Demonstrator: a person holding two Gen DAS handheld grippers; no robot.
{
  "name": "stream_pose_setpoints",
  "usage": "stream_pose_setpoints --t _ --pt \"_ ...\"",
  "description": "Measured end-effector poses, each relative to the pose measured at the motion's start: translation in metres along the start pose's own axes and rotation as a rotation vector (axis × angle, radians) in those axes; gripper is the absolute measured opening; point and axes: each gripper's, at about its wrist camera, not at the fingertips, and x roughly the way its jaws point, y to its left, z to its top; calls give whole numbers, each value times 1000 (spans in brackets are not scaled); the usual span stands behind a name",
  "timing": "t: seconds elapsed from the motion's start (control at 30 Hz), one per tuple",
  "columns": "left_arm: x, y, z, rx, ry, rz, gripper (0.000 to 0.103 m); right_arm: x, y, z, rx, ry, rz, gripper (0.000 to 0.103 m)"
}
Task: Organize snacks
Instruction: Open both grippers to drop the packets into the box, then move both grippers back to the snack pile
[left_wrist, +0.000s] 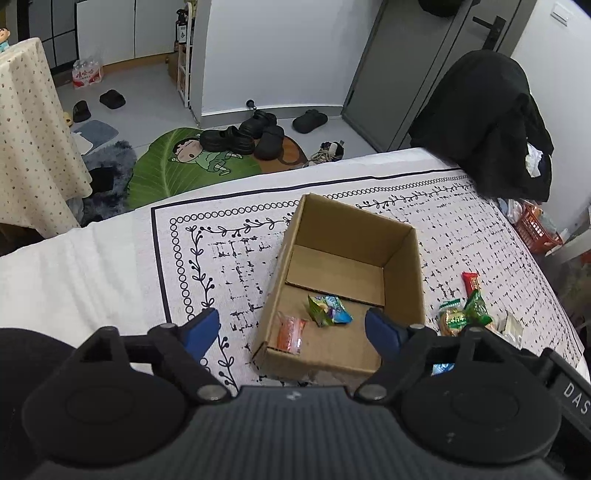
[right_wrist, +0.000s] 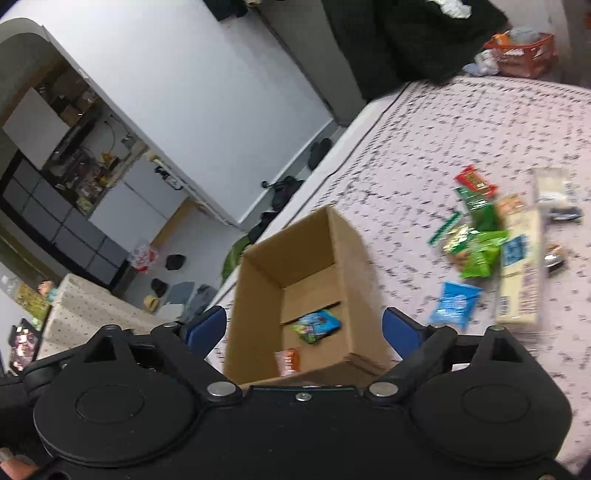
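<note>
Both grippers hang over the cardboard box (left_wrist: 343, 291), which stands open on the patterned cloth (left_wrist: 229, 258), and both are empty with their blue fingers spread wide apart. The left gripper (left_wrist: 291, 330) looks straight down into the near end of the box, where two snacks lie on the floor of it: an orange packet (left_wrist: 291, 334) near the front left corner and a green-and-blue packet (left_wrist: 328, 310) just beyond it, close but seemingly not touching. The right gripper (right_wrist: 304, 326) also points over the box, though its picture is smeared and tilted. The rest of the snacks lie in a loose pile (right_wrist: 487, 236) on the cloth to the right of the box, well apart from it: green packets overlapping, a red packet (right_wrist: 474, 181) at the far end, a blue packet (right_wrist: 456, 304) nearest the box, and a long pale box (right_wrist: 521, 266) lying lengthwise away from the camera. That pile sits off the right gripper's right finger, so the right hand seems the nearer one, and the blue packet looks the easiest next pick; the gripper would have to swing right and drop toward the cloth.
</note>
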Motion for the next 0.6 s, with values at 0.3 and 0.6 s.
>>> stream_pose_setpoints --t 0.3,0.6 --pt "-11 -20 -8 42 -28 -16 101 -25 -21 14 -23 -37 -81 100" --pt "-13 -45 -15 68 -57 -41 103 -43 -46 24 -51 -84 -196 102"
